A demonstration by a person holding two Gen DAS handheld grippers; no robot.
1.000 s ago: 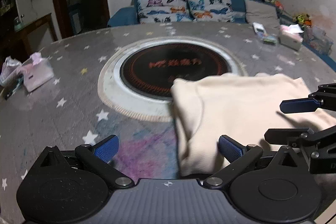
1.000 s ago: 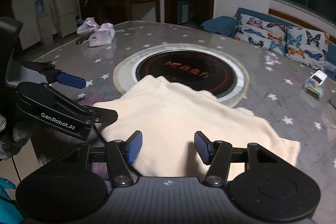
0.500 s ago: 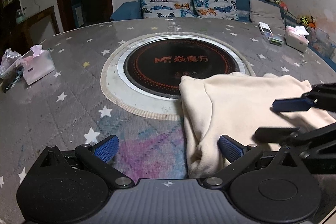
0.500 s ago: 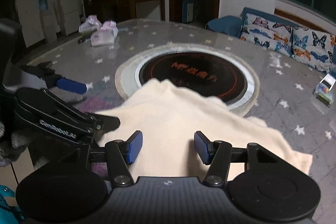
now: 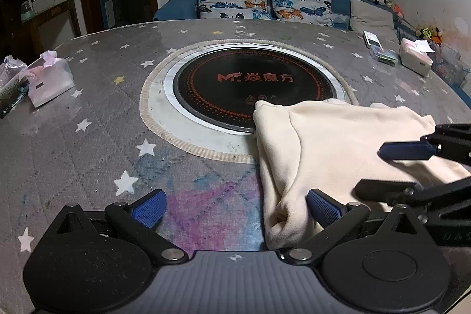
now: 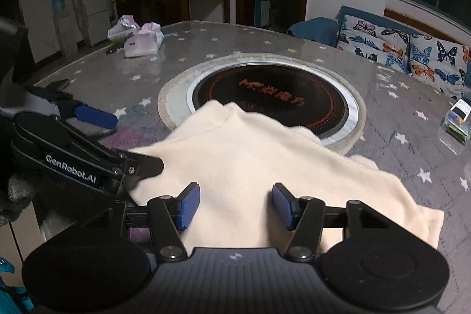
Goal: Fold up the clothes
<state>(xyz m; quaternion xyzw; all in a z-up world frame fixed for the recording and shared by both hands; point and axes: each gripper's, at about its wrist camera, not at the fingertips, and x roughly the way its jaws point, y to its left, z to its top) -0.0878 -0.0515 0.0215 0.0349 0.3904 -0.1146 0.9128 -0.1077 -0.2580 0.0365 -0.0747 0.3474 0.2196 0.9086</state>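
Cream garment [image 6: 259,167] lies doubled on the star-print table [image 5: 88,96], far corner over the round cooktop [image 5: 235,84]. Looks soft, limp, light; best pinched at thick folded edge. Left gripper [image 5: 235,205] and right gripper [image 6: 235,205] both spread wide, holding nothing

The black round cooktop [image 5: 253,84] in the middle of the table carries orange-red print: a logo that reads like "MF", then three Chinese characters, "焱魔方". Under it, toward 6 o'clock, stand two small triangle signs, too small to read. In the right wrist view, at 9 o'clock, the body of the left gripper [image 6: 100,137] shows white letters, "GenRobot.AI".
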